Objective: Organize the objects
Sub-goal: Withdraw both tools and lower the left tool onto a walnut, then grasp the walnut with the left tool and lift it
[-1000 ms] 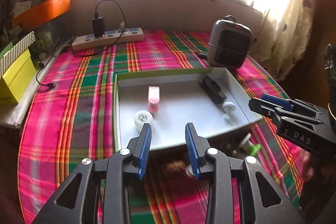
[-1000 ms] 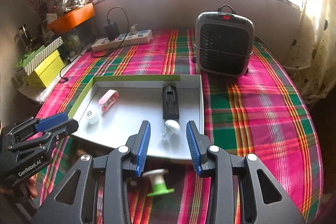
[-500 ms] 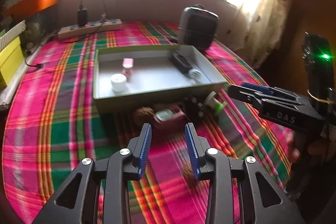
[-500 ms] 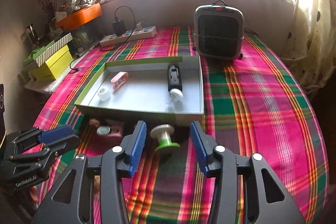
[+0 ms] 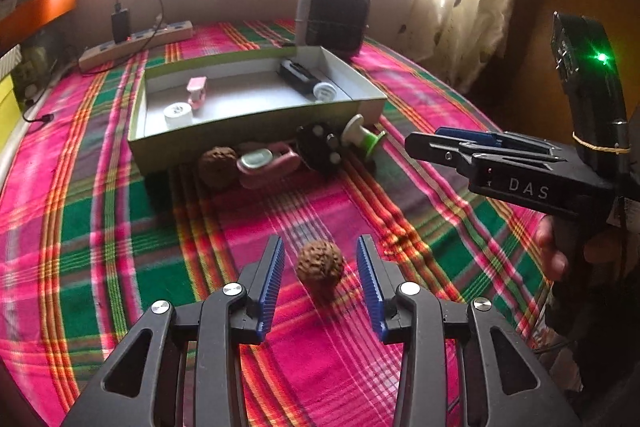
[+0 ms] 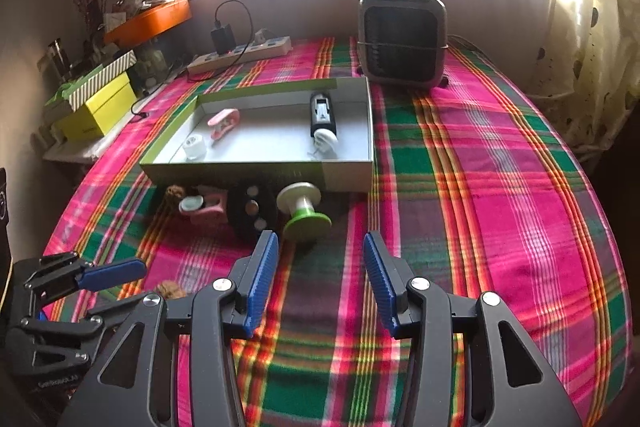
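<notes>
A brown walnut [image 5: 319, 260] lies on the plaid-covered desk [image 5: 420, 227] between the spread, released fingers of the left claw [image 5: 320, 267], touching neither. At its 12 o'clock, just before the shallow tray [image 5: 256, 129], sit four things in a row: a second walnut [image 5: 218, 165], a pink device [image 5: 266, 165], a black disc [image 5: 320, 147] and a green-and-white spool [image 5: 362, 139]. Inside the tray are four items: a white roll [image 5: 178, 113], a pink clip [image 5: 197, 89], a black device [image 5: 298, 77] and a white round piece [image 5: 325, 91]. The right claw [image 6: 320, 267], released and empty, hovers with the spool at its 12 o'clock. One heater [image 6: 402, 37] stands behind the tray.
</notes>
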Available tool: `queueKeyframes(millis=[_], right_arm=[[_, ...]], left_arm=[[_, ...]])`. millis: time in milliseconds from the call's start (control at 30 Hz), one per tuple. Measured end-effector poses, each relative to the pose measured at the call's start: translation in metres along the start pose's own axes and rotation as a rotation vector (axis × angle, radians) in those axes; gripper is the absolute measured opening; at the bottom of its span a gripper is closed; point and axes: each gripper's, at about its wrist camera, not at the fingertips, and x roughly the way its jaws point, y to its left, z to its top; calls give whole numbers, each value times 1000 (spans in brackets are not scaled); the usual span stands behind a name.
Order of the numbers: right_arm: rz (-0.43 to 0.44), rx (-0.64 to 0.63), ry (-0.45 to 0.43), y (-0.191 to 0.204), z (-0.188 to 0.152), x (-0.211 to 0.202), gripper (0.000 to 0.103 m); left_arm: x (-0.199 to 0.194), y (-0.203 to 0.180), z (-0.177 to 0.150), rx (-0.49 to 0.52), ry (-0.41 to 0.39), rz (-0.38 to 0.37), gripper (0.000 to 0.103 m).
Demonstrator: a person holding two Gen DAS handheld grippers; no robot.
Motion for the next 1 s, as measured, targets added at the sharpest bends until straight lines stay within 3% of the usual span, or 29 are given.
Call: queueKeyframes(millis=[333,567,700,1000], right_arm=[[-1,13,5,-4,-8,-4,46],[-2,12,14,-2,-10,-2,46],[-1,8,19,-2,-10,0,46],[1,-7,36,1,-7,9,46]], left_arm=[[17,-2,-6,3,41,54,35],[19,2,-5,-18,38,50,35],[19,2,-4,-18,35,63,26],[20,11,-1,-35,22,95,26]])
